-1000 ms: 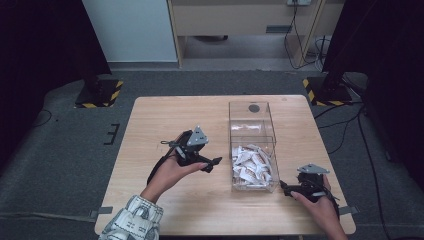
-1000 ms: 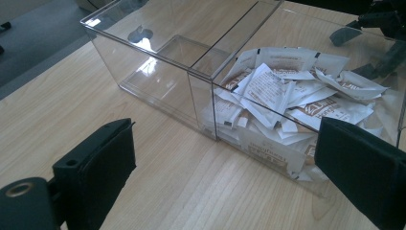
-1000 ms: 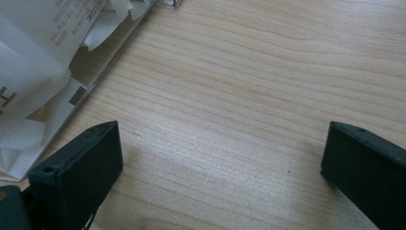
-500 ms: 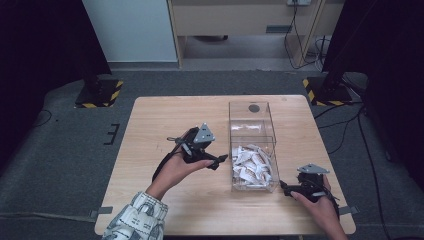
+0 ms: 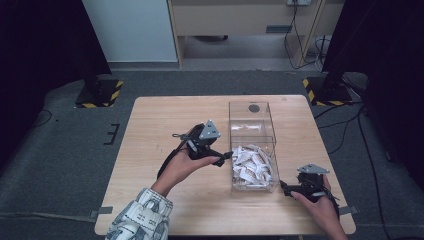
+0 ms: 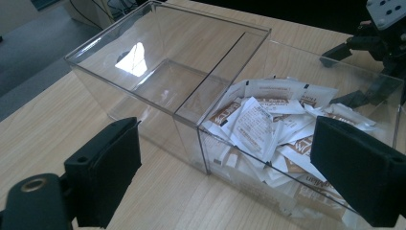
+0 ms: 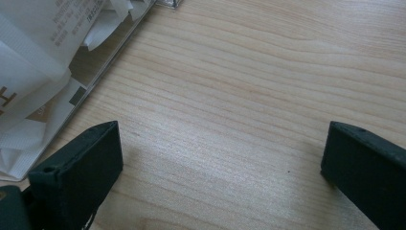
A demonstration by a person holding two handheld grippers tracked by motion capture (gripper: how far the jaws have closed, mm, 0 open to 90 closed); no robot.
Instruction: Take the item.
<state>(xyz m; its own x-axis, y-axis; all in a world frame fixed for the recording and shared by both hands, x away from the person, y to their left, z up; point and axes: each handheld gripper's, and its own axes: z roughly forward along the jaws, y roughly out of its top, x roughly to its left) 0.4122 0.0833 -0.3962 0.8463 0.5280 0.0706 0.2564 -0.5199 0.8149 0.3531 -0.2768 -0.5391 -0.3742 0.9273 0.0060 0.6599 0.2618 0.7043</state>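
Clear plastic box [image 5: 252, 145] sits on the table [image 5: 165, 115], its near half full of white packets [image 6: 268, 124]. Both left gripper [image 5: 223, 157] and right gripper [image 5: 285, 187] are held wide open. One packet should be pinched gently.

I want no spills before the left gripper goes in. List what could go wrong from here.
1. The left gripper is close beside the clear plastic two-compartment box; its open jaws could knock the near wall and shove the box.
2. The white paper sachets lie loosely heaped, so a pinch may lift several or drop some.
3. The right gripper, jaws open, sits by the box's near corner and might get in the way.
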